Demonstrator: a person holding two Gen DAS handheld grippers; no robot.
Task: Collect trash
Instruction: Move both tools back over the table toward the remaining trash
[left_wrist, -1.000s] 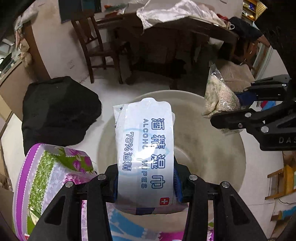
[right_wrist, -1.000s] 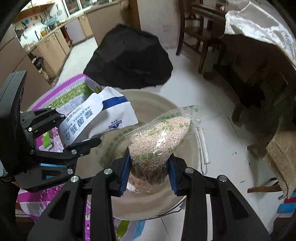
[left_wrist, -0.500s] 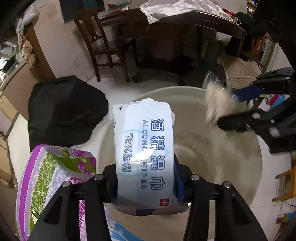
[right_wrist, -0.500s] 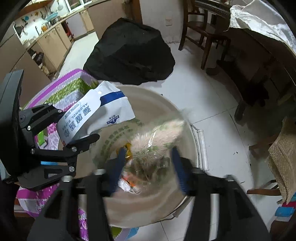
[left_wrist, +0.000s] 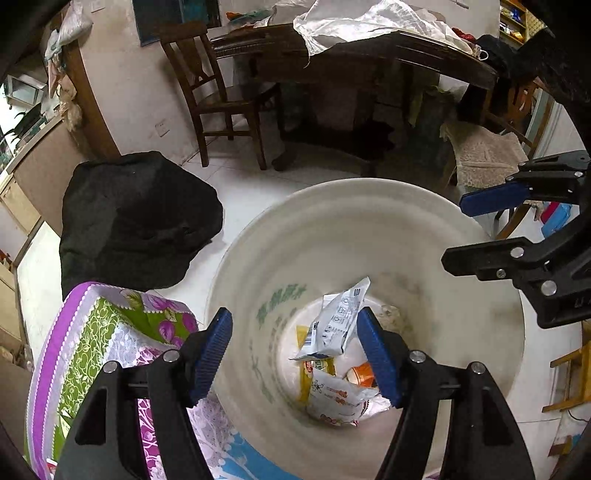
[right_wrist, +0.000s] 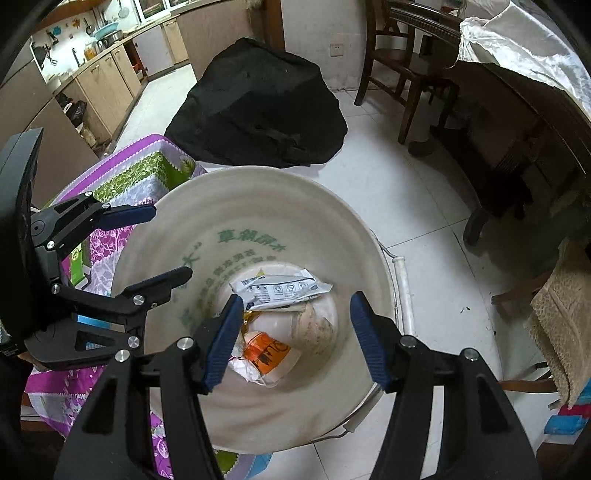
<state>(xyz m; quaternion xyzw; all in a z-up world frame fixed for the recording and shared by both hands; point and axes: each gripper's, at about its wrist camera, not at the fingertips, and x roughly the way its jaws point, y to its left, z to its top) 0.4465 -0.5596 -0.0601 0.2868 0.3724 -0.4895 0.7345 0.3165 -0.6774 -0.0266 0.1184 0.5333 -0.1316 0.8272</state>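
Drop step done — both the left tool (left_wrist: 294, 350) and right tool (right_wrist: 295, 334) have just been opening, now released and empty, the wipes packet (left_wrist: 338, 321) lying in the bucket (left_wrist: 461, 332); next — fetch more trash.

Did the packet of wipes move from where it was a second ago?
Yes. The wipes packet dropped out of the left gripper, whose jaws have just been opening, and now lies deep inside the white bucket.
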